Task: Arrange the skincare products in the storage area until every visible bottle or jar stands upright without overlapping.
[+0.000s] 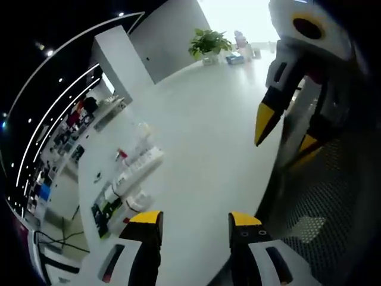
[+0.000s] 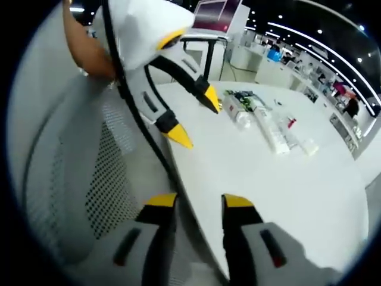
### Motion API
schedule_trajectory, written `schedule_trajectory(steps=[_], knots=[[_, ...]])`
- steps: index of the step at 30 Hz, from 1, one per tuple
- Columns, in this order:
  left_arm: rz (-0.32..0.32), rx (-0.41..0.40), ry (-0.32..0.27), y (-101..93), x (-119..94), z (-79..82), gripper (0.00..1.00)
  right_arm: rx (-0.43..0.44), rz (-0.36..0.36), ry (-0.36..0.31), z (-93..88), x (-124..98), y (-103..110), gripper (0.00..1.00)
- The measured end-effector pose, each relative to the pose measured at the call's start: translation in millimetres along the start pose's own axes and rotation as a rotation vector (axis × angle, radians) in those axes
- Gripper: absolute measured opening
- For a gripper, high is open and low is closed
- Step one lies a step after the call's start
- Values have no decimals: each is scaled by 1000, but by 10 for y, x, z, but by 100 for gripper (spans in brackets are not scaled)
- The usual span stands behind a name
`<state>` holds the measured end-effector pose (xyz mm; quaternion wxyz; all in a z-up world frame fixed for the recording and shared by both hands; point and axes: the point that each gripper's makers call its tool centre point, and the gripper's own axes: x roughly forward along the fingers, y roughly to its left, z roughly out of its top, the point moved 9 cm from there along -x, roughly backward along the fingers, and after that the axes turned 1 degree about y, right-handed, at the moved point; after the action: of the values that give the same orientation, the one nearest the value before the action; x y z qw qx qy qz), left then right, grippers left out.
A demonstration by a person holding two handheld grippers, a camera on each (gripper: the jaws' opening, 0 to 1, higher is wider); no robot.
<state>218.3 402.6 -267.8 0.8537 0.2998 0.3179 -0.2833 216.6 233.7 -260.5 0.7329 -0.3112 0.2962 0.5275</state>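
two claws [image 1: 195, 217] [image 2: 199, 202], one potted plant [image 1: 208, 43], one worktop [image 2: 286, 179]; skincare products [image 2: 268, 122] too blurred to count.

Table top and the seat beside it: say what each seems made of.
Table top: smooth white surface with a soft sheen, probably laminate or painted board; the pictures cannot settle which. Seat: pale mesh, likely woven plastic or fabric, judging by its regular grid of small dark holes, also seen in the left gripper view.

No legible text or labels

Both views face the white table [image 1: 208, 137] (from its edge), sharing the bottles [image 2: 271, 122].
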Motion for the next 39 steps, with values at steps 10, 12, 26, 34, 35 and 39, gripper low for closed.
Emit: schedule_trajectory(steps=[10, 12, 26, 34, 35, 39], knots=[[-25, -45, 20, -15, -1, -23, 49, -21, -24, -9, 15, -12, 5, 31], [-24, -83, -2, -5, -8, -8, 50, 5, -43, -24, 18, -35, -33, 32], [63, -517, -284, 390, -261, 131, 53, 407, -75, -265, 48, -317, -417, 40], [94, -750, -204, 618, -352, -58, 60, 564, 133, -283, -32, -383, -443, 41], [90, -760, -202, 614, -355, -61, 60, 606, 175, -265, -65, -388, -448, 40], [75, -752, -188, 581, -351, -46, 60, 666, 236, -401, -30, -508, -518, 40]])
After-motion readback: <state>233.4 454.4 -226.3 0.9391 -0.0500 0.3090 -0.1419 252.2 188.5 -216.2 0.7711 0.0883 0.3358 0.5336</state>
